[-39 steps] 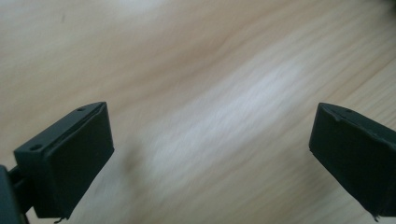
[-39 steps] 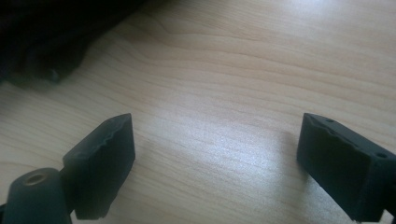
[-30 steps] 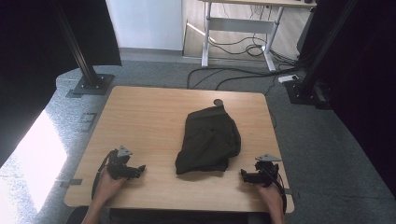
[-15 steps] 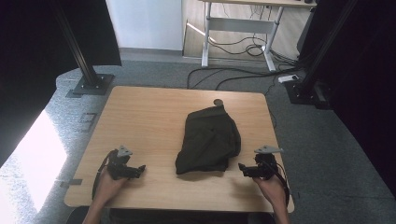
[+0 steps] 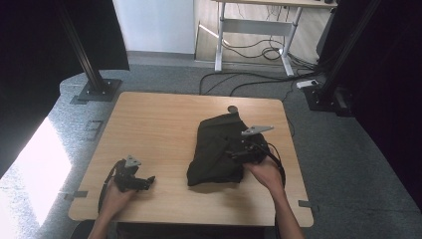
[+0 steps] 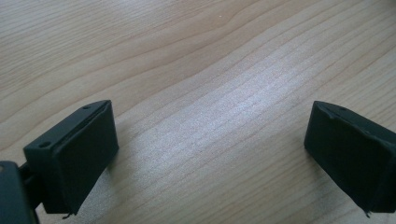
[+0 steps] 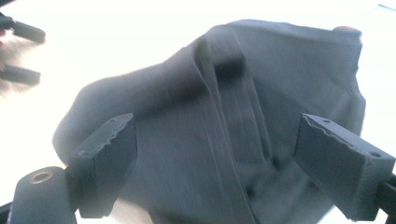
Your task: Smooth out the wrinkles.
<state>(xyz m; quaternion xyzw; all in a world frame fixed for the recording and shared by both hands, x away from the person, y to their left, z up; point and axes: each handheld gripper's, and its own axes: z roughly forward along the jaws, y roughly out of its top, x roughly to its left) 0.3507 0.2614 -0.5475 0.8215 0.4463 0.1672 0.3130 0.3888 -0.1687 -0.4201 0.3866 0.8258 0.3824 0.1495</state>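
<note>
A dark folded garment [image 5: 216,149] lies right of centre on the wooden table [image 5: 159,119]. My right gripper [image 5: 235,154] hangs just above the garment's right side, pointing left across it. In the right gripper view the cloth [image 7: 224,93] spreads out beyond the right gripper [image 7: 215,158]. Its jaws have just been closing a little but still stand wide apart, and the pads press on nothing. My left gripper [image 5: 145,181] rests low near the table's front left. In the left gripper view its jaws [image 6: 210,140] stand wide open over bare wood.
Black stand bases sit on the grey floor at the back left [image 5: 97,90] and at the right [image 5: 323,97]. Cables [image 5: 259,74] trail under a white-legged desk [image 5: 254,30] behind the table. Bare wood spreads left of the garment.
My right gripper has risen from the table's front right corner and moved left and forward over the garment. The left gripper has stayed where it was.
</note>
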